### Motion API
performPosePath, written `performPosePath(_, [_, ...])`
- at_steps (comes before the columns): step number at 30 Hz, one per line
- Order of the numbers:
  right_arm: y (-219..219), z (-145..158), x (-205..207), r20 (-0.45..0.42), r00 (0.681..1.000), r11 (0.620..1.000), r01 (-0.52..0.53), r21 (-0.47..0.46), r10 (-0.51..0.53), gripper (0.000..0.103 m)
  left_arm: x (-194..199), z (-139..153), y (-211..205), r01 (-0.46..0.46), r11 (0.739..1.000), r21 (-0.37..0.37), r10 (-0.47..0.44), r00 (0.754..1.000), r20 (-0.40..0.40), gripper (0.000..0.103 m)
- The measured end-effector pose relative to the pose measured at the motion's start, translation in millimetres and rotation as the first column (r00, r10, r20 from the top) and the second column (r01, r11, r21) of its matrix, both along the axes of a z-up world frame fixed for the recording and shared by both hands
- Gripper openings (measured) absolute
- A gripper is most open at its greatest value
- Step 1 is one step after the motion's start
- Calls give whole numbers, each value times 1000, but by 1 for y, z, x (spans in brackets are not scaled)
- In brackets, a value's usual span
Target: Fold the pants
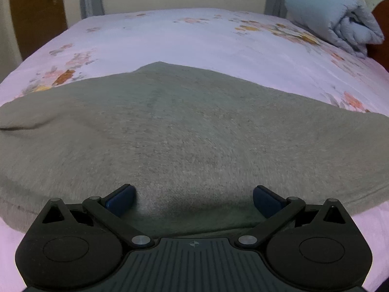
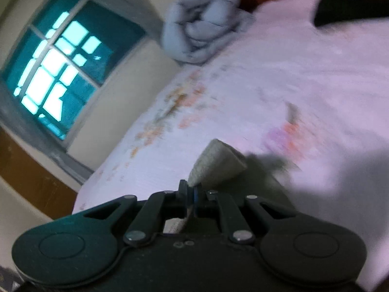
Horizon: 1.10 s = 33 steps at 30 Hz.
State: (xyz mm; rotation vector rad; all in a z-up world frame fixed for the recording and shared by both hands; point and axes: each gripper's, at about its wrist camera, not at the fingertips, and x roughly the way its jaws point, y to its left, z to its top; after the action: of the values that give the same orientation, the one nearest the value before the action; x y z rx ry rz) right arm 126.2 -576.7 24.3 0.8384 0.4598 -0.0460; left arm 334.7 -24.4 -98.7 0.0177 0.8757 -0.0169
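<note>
Under everything you have one bed (image 1: 194,39), covered in a pale pink sheet with scattered orange and peach flower prints; in your left wrist view it fills the frame from near edge to far edge. On it lies one pair of grey-green pants (image 1: 189,131), spread flat and wide across the near part of the bed. Their long axis runs side to side across your left view, reaching both edges of the frame, with a faint seam running away from you up the middle toward a shallow peak in the far edge. Which end is the waist cannot be told from here.

At the far right corner of the bed sits one rolled light blue quilt (image 1: 335,22), well apart from the pants. In your right wrist view, tilted and blurred, one window (image 2: 60,65) with bright panes shows on the wall beside the bed, and one dark object (image 2: 350,2) rests at the upper right of the bed; what it is cannot be made out.

Your left gripper (image 1: 194,198) hangs just over the near edge of the pants, its two blue-padded fingers (image 1: 121,197) wide apart with only cloth between them, gripping nothing. Your right gripper (image 2: 190,192) has its fingers pressed together on a fold of the pants, and a small cone of the fabric (image 2: 216,163) stands up beyond the tips, lifted off the sheet.
</note>
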Motion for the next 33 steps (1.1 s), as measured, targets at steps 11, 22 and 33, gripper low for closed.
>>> performPosePath(11, [16, -8, -11, 22, 998, 994, 49, 97, -52, 0, -1, 0, 6, 30, 999, -15, -30, 1000, -3, 103])
performPosePath(22, [-1, -52, -32, -119, 983, 972, 157, 176, -137, 0, -9, -4, 3, 19, 1000, -13, -18, 999, 39, 103])
performPosePath(33, [4, -56, -63, -24, 988, 962, 153, 225, -152, 0, -10, -3, 4, 31, 999, -14, -30, 999, 41, 103])
